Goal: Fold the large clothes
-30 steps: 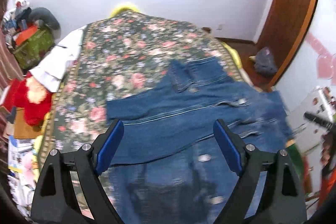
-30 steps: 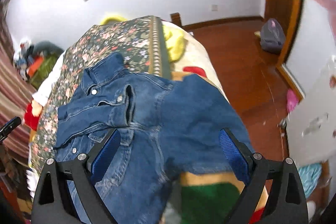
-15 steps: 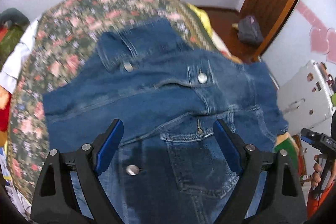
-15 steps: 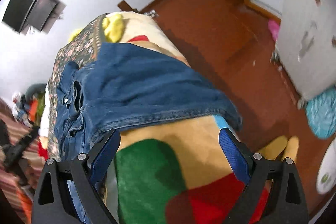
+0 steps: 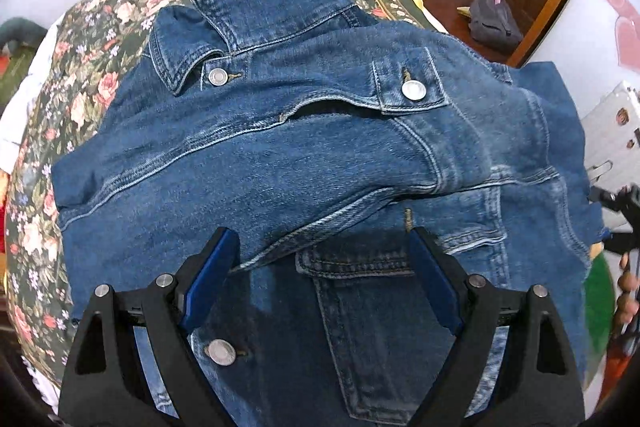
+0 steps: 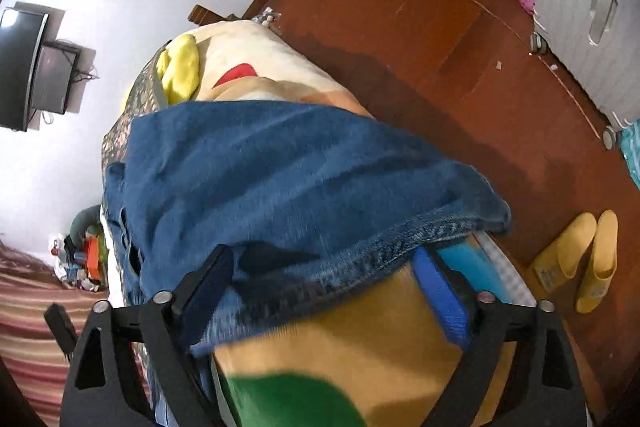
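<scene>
A blue denim jacket (image 5: pixel 304 155) lies front up on the bed, collar at the far end and one sleeve folded across the chest. My left gripper (image 5: pixel 322 239) hovers open just above it, its blue pads either side of the sleeve's lower edge and a chest pocket flap. In the right wrist view the jacket's side hem (image 6: pixel 360 255) hangs over the bed's edge. My right gripper (image 6: pixel 324 259) straddles that hem and its jaws are closing, with the pads still apart from the cloth.
A floral bedspread (image 5: pixel 100 67) covers the bed, with a multicoloured blanket (image 6: pixel 360 347) under the jacket at the near edge. On the wooden floor (image 6: pixel 400 27) stand yellow slippers (image 6: pixel 580 259), a grey backpack (image 5: pixel 494 23) and a white cabinet (image 6: pixel 592 7).
Both grippers have dropped close to the jacket. The right one has rolled toward the bed's edge and floor, and its jaws have narrowed around the hem.
</scene>
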The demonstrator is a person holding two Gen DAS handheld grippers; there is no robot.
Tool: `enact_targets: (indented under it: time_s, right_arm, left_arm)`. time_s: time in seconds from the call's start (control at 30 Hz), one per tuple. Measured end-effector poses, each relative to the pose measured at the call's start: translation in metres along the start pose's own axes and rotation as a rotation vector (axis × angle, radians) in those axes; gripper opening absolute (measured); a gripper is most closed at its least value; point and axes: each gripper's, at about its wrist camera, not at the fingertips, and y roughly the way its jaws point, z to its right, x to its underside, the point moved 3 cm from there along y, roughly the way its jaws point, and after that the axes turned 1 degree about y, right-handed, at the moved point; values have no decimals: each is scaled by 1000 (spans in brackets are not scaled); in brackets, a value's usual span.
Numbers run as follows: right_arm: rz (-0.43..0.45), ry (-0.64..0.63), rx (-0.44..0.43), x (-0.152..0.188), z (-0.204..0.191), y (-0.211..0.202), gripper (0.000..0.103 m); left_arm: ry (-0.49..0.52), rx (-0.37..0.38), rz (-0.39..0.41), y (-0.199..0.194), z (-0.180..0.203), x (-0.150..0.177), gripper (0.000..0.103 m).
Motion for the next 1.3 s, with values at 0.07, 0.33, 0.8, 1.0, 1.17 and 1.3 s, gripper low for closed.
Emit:
enact_targets:
  time_s: [0.07,0.33,0.8,1.0,1.17,1.3]
  right_arm:
    - [20,-10,27,-6,-5,5,67]
    - [144,-189,127,-18,-48,1,23]
    - [362,-649,-106,37,-259,-59,14]
    - [227,-813,-126,102,-322,5,14]
    - [67,-865,-77,142,-319,68,14]
    - [-72,-904,2,159,-298,103,15]
  left_arm:
    - [2,3,3,1,0,0,87]
    - [-5,18,19,4,-6,-2,87]
    - [-30,50,254,-83,-38,-15,87]
    - [-53,40,322,-114,-73,-7,87]
    - [-73,29,306,-112,-100,8,87]
    - [-84,49,256,-96,-106,15,87]
